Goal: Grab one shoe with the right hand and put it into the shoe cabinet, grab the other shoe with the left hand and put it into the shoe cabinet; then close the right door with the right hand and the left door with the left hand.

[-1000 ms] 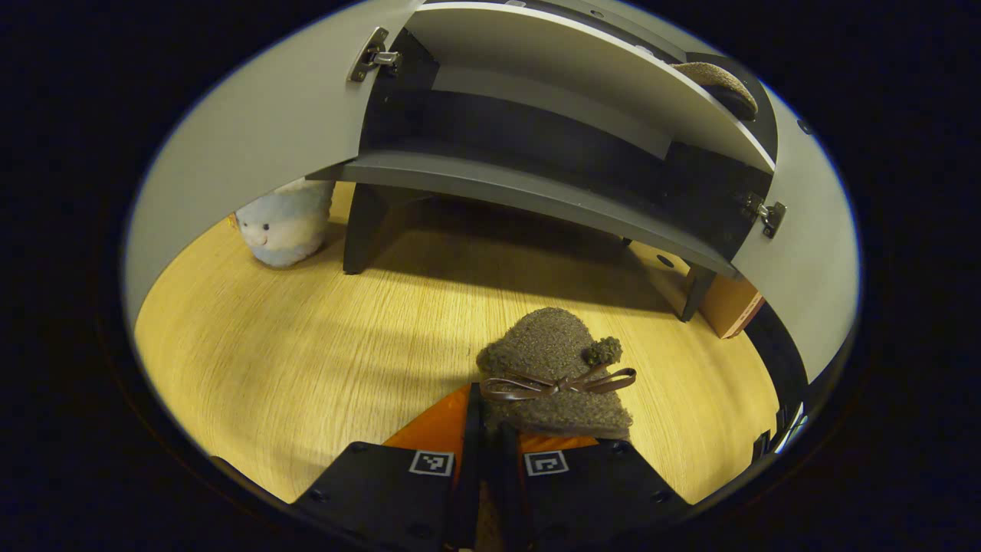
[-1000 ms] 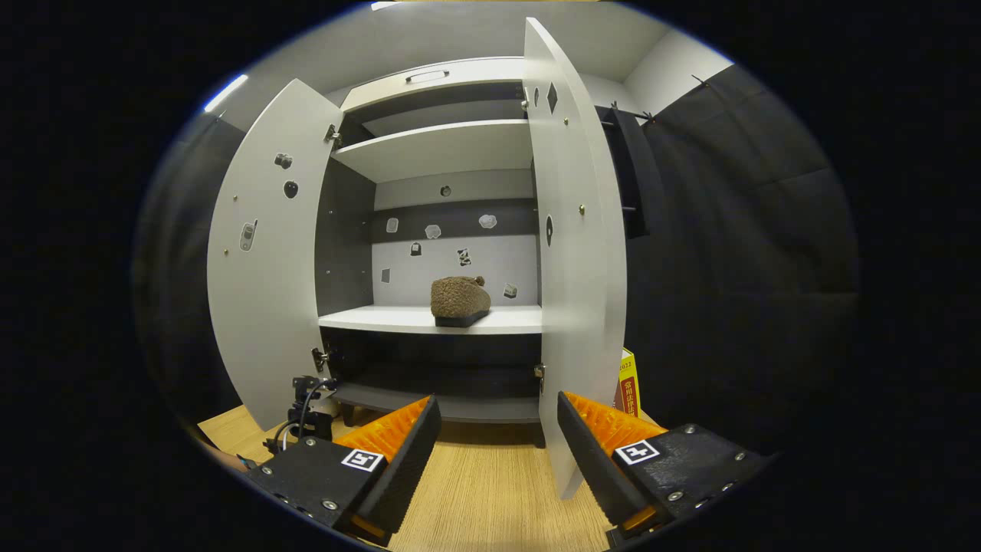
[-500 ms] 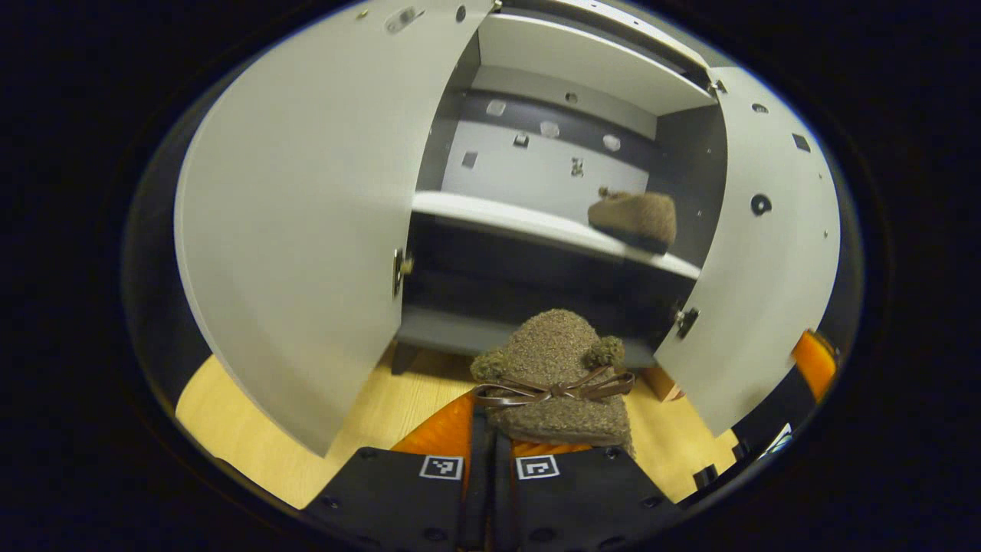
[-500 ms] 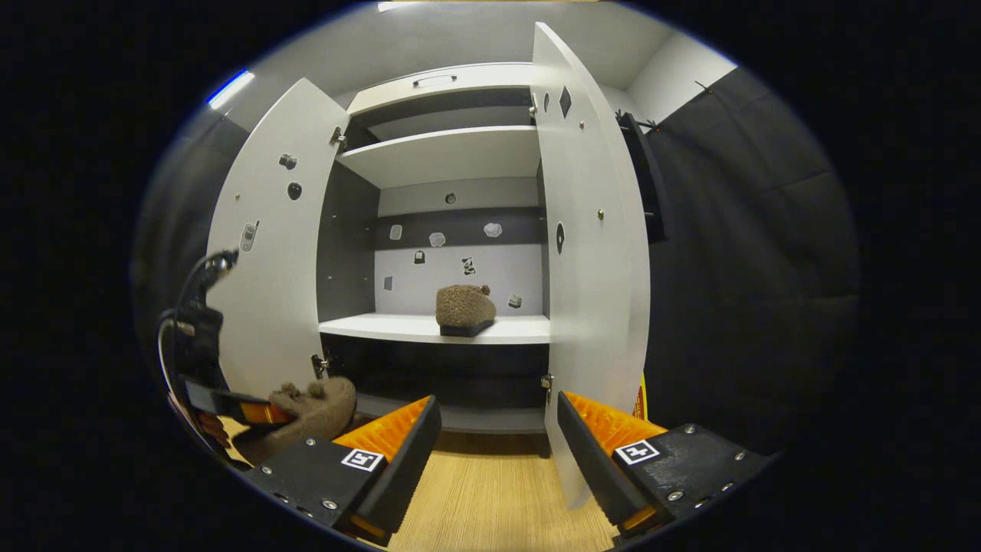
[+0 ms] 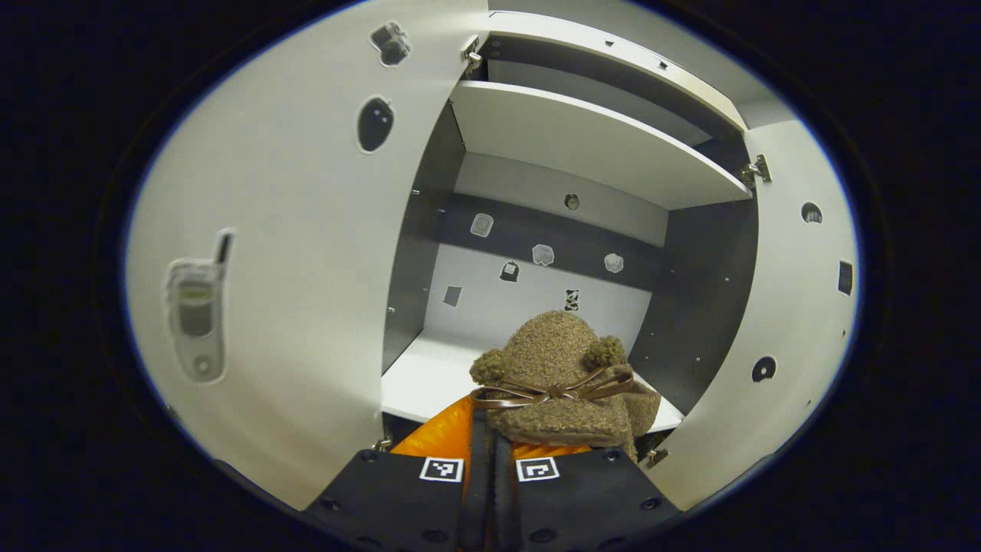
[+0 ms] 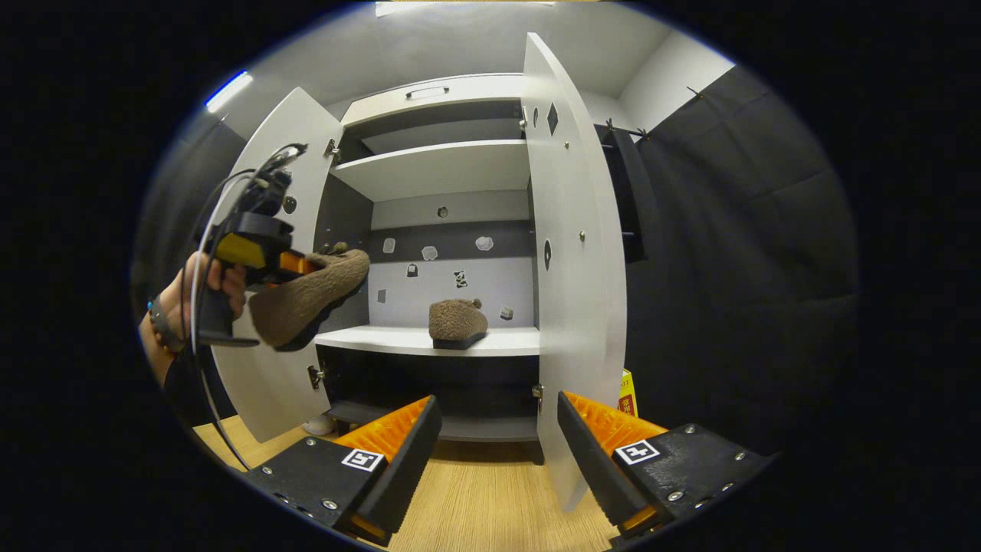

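In the left gripper view, the left gripper (image 5: 488, 468) pinches a fuzzy brown slipper with a leather bow (image 5: 558, 379), raised before the white two-door shoe cabinet (image 5: 590, 146). In the right gripper view, the right gripper (image 6: 497, 445) gapes wide, holding nothing; a second fuzzy brown slipper (image 6: 457, 322) sits on the middle shelf (image 6: 383, 339).

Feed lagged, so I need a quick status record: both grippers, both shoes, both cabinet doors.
left gripper: shut on fuzzy brown slipper with bow, held up in front of the shelf
right gripper: open, holding nothing
second fuzzy brown slipper: resting on white middle shelf
left cabinet door: open
right cabinet door: open
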Demonstrator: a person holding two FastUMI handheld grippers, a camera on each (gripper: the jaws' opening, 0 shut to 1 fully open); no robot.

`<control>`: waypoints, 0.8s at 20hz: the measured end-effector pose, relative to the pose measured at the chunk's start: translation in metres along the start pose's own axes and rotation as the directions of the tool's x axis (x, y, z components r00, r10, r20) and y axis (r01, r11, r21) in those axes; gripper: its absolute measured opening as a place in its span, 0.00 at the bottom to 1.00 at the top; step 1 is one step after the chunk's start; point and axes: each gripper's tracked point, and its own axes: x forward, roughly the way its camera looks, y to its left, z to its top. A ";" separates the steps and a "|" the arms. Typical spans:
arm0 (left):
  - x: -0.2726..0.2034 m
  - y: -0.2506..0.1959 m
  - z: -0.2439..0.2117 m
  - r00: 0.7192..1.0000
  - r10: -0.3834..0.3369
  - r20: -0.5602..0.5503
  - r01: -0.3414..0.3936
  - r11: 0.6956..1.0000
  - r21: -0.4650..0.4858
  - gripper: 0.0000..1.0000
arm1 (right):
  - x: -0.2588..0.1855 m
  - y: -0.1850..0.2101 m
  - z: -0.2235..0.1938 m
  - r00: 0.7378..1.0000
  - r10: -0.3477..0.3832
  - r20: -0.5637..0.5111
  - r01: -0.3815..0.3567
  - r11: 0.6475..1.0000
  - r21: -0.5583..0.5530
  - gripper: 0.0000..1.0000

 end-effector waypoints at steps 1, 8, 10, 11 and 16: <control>0.024 -0.005 0.014 1.000 0.003 -0.010 -0.003 1.000 0.001 0.11 | -0.003 -0.001 0.000 1.000 -0.008 -0.001 0.008 1.000 -0.005 0.94; 0.162 -0.008 -0.016 0.975 0.088 -0.207 -0.070 0.993 0.094 0.12 | -0.016 0.001 -0.006 0.999 -0.038 -0.009 0.038 0.999 -0.009 0.94; 0.187 -0.003 -0.041 0.957 0.112 -0.266 -0.092 0.992 0.088 0.12 | -0.017 0.004 -0.010 0.999 -0.041 -0.014 0.041 0.999 -0.002 0.94; 0.197 0.000 -0.056 0.946 0.122 -0.301 -0.101 0.991 0.085 0.12 | -0.018 0.004 -0.011 0.999 -0.047 -0.017 0.047 0.999 -0.004 0.94; 0.215 0.010 -0.077 0.927 0.143 -0.347 -0.118 0.989 0.092 0.13 | -0.018 -0.001 -0.019 0.998 -0.062 -0.030 0.062 0.998 -0.004 0.94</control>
